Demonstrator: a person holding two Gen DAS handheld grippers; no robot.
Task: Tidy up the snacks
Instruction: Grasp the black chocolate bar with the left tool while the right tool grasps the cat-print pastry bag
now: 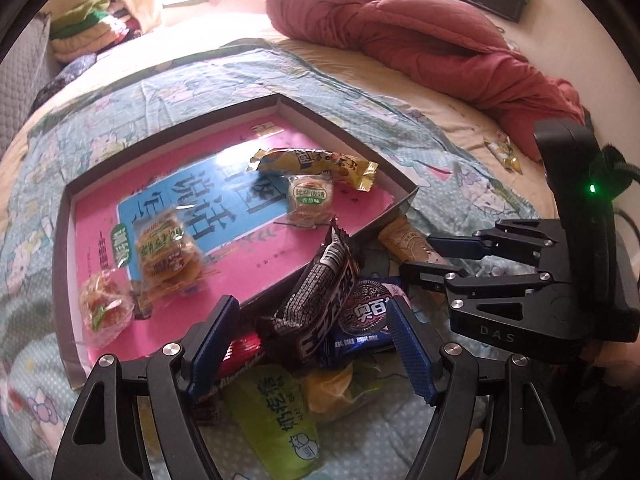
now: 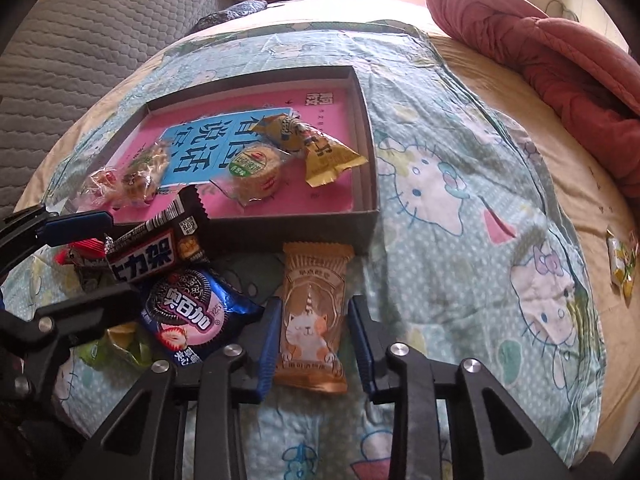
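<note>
**Two grippers crowding one heap of snacks beside the box**

Two black grippers with blue finger pads are working over a bed covered with a pale-green cartoon-cat sheet [image 2: 460,200]. A shallow grey cardboard box with a pink and blue printed floor [image 1: 64,240] is lying on the sheet, and four snacks are sitting inside it: a yellow foil pouch [image 1: 316,164], a round cracker pack with a green label [image 1: 310,200], a clear-wrapped stack of crackers [image 1: 166,252] and a small clear-wrapped red and green sweet [image 1: 104,308].

Just outside the box's near wall a loose heap is lying. The left gripper [image 1: 312,344] is hovering over it with its fingers wide apart, straddling a dark brown chocolate bar wrapper [image 1: 320,292] and a blue cookie packet with a round pink and black print [image 1: 368,312]; neither pad is visibly pressing on them. A red wrapper [image 1: 240,356], a light-green printed pouch [image 1: 280,412] and a yellow-green packet [image 1: 332,388] are crowding underneath.

The right gripper [image 2: 314,340] is sitting around a tan rectangular packet printed with an orange cat [image 2: 312,320], which is lying flat on the sheet, its top edge touching the box wall. Its fingers are standing close on either side; whether the pads are pressing it cannot be told. The blue cookie packet is lying right against the left pad.

A rumpled red quilt [image 1: 440,48] is piled at the far side, with a small yellow-green sachet [image 2: 622,264] lying well apart.
</note>
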